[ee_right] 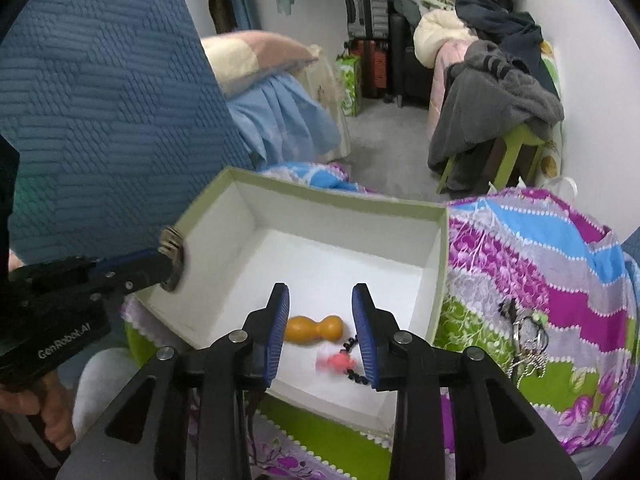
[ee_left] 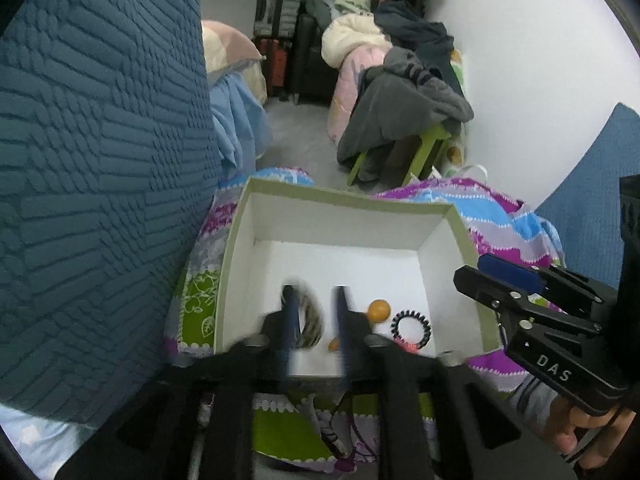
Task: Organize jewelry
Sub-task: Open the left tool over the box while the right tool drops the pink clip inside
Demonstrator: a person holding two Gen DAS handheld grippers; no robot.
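Observation:
A white box with a pale green rim (ee_left: 344, 196) (ee_right: 340, 192) sits on a patterned cloth. My left gripper (ee_left: 314, 320) (ee_right: 170, 264) hangs over the box's left side, jaws apart. A blurred striped bangle (ee_left: 310, 320) (ee_right: 173, 260) lies between them, against the left finger only. My right gripper (ee_right: 323, 328) (ee_left: 480, 276) is open above the near part of the box. On the box floor below it lie an orange gourd-shaped piece (ee_right: 314, 330) (ee_left: 379, 310), a black coiled band (ee_left: 411, 324) (ee_right: 352, 360) and a blurred pink piece (ee_right: 336, 362).
The colourful floral cloth (ee_right: 540, 264) bulges to the right of the box, with a tangle of metal pieces (ee_right: 528, 340) lying on it. A blue textured cushion (ee_left: 100, 180) rises at the left. Beyond are a green stool (ee_left: 424, 148) under grey clothes, suitcases and bedding.

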